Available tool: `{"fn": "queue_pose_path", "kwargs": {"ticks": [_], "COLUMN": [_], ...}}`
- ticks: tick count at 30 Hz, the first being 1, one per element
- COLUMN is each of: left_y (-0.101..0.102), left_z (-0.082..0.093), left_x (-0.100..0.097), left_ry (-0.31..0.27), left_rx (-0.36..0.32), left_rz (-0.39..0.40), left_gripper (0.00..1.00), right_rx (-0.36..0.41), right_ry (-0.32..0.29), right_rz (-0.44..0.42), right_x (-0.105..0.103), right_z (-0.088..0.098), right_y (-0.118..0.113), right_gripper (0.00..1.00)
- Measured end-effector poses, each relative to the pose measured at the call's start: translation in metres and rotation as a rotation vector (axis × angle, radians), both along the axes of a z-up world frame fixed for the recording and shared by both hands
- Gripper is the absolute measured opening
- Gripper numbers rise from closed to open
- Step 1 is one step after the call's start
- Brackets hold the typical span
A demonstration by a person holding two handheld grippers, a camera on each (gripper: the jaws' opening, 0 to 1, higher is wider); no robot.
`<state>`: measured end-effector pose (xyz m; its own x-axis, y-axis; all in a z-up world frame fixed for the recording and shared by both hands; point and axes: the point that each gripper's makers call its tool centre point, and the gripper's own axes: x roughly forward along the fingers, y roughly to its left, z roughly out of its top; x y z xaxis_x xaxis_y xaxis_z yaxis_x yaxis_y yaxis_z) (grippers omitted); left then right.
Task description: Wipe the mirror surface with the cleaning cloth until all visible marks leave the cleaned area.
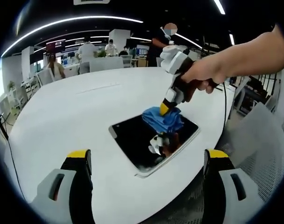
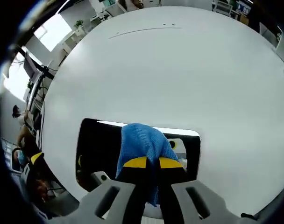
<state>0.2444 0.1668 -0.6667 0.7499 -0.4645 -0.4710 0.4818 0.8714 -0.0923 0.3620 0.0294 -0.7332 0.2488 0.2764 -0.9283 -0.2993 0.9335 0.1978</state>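
Legible text, labels, brands, numbers, signs: none. The screens and wall panels in the far background of the left gripper view are too small and blurred to read. The faint dark marks on the tabletop in the right gripper view cannot be made out as characters.

Left gripper: grey plastic body, black fingers with yellow tips. Right gripper: same build, grey shells with dark slots, black fingers capped yellow; white-grey housing and a black cable trailing from its handle. Person's hand and forearm bare, no sleeve.
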Motion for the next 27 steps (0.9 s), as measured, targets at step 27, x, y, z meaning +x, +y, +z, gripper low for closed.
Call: {"fn": "queue_pose_path", "kwargs": {"ticks": [27], "left_y": [-0.003], "left_z": [-0.001], "left_x": [-0.004], "left_ry": [0.004], "left_rx": [0.005], "left_rz": [-0.015], "left_gripper": [0.99], "right_rx": [0.053], "right_ry": [0.006], "right_rz": [-0.034], "right_x": [-0.047], "right_z": [-0.009], "right_y": [-0.009], "right_gripper": [0.01]}}
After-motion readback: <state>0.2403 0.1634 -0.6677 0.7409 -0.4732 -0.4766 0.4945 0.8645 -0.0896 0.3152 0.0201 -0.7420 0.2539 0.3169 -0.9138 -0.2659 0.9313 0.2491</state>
